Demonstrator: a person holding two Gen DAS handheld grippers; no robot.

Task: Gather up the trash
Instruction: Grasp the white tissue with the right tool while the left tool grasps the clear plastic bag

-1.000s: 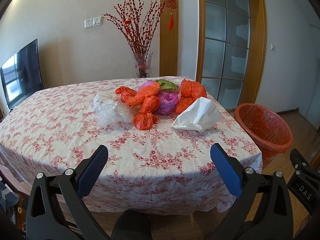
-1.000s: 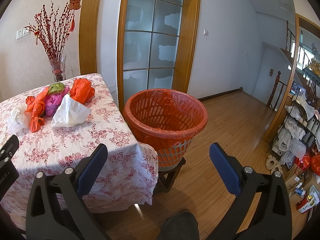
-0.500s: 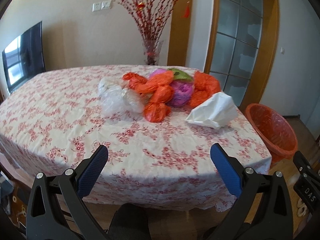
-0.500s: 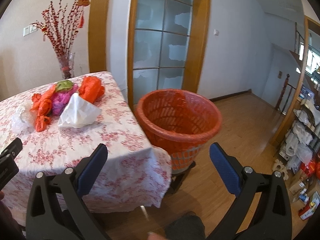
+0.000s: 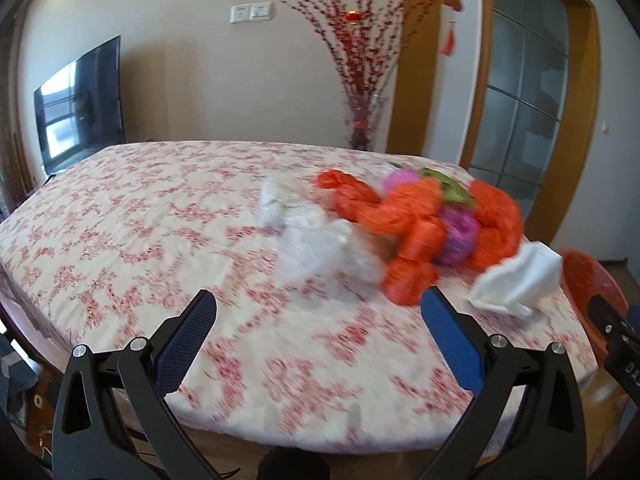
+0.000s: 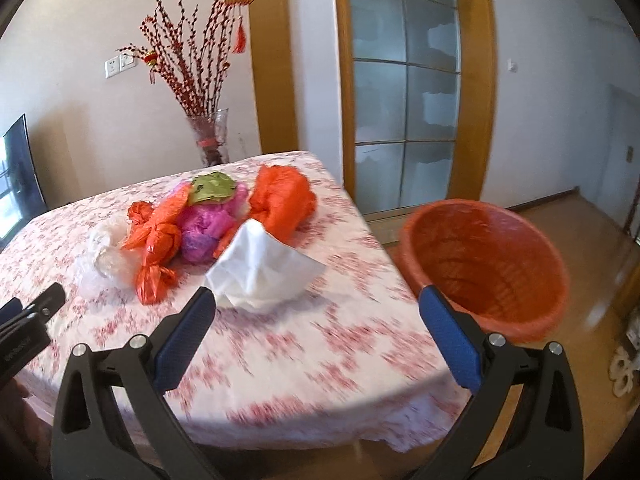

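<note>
Both claws, the left claw (image 5: 316,316) and right claw (image 6: 316,314), are wide apart and empty, so go slow to the white bag (image 6: 264,272) at 12 o'clock.

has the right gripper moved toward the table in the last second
Yes. The right gripper has swung left and closer: the white bag now sits just beyond its fingertips, and the orange basket has shifted right.
</note>
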